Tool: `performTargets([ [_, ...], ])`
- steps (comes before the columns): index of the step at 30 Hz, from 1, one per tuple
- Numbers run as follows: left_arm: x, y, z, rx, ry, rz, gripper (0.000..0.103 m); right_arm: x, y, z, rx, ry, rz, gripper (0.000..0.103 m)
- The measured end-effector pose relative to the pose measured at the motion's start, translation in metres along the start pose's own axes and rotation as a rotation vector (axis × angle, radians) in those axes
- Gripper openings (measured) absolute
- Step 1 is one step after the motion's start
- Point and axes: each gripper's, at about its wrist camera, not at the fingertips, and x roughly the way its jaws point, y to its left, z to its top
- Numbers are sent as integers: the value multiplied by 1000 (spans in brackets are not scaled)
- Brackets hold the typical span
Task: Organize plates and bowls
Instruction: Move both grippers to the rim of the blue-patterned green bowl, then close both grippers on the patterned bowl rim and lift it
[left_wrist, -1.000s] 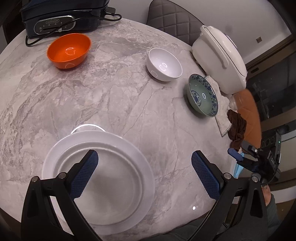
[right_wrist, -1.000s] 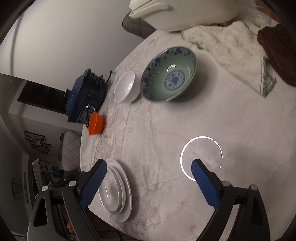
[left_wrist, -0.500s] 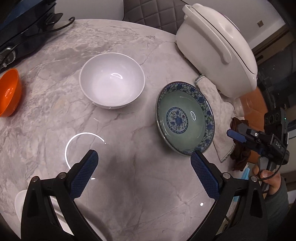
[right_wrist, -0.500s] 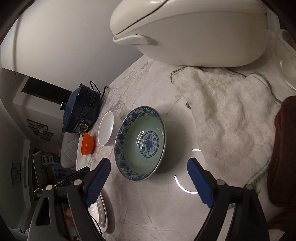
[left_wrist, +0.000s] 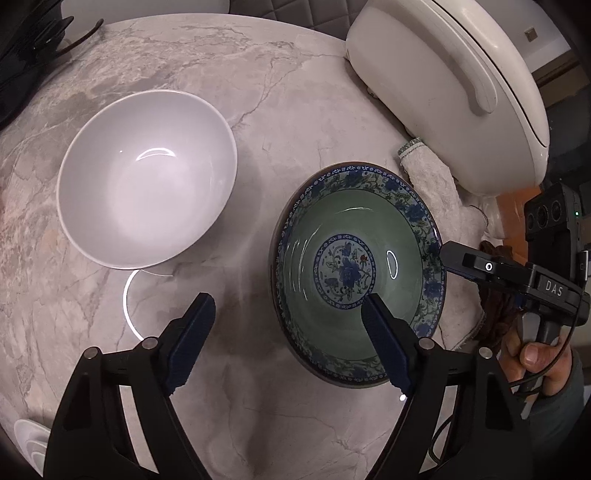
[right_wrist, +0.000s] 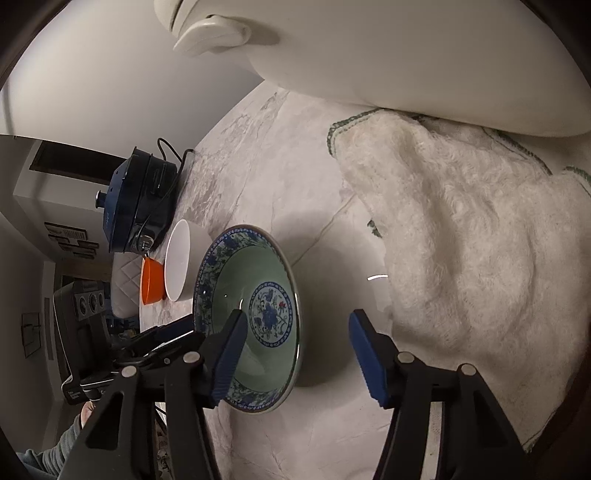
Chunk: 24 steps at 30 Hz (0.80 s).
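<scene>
The green bowl with a blue floral rim (left_wrist: 356, 273) stood upright on the grey marble desk (left_wrist: 258, 110), right of the white bowl (left_wrist: 146, 177) and apart from it, with bare desk between the two. In the right wrist view the same green bowl (right_wrist: 255, 317) lay in the near left part of the frame, the white bowl (right_wrist: 177, 266) beyond it and an orange bowl (right_wrist: 151, 280) farther still.

The left hand-held gripper (left_wrist: 286, 312) was open, its blue pads spread wide: the right pad lay over the bowl's interior near the central medallion, the left pad over bare desk, so that the bowl's left rim sat between them. Whether either pad touched the bowl could not be told. The right hand-held gripper (right_wrist: 297, 325) was likewise open, its left pad over the bowl's inside and its right pad outside the right rim, over bare desk; it held nothing.

A white towel (right_wrist: 461, 240) lay on the desk right of the bowl, partly under a white rice cooker (left_wrist: 450, 85) at the far right. A dark blue appliance (right_wrist: 140, 199) with a black cord stood at the far edge. A stack of white plates (left_wrist: 29, 443) showed at the near left corner of the left wrist view.
</scene>
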Motion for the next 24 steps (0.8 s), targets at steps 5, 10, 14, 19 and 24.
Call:
performTargets([
  [5, 12, 2, 5, -19, 11, -20, 56, 13, 3, 12, -19, 33, -38, 54],
  [10, 18, 4, 10, -34, 14, -28, 55, 23, 7, 17, -34, 58, -70, 52],
  [14, 20, 11, 9, -51, 26, -44, 45, 25, 11, 21, -45, 68, -95, 45],
  [19, 21, 15, 10, -47, 34, -61, 31, 29, 11, 25, -43, 85, -99, 25],
  [24, 18, 17, 11, -50, 32, -71, 23, 34, 11, 24, -32, 108, -91, 17],
])
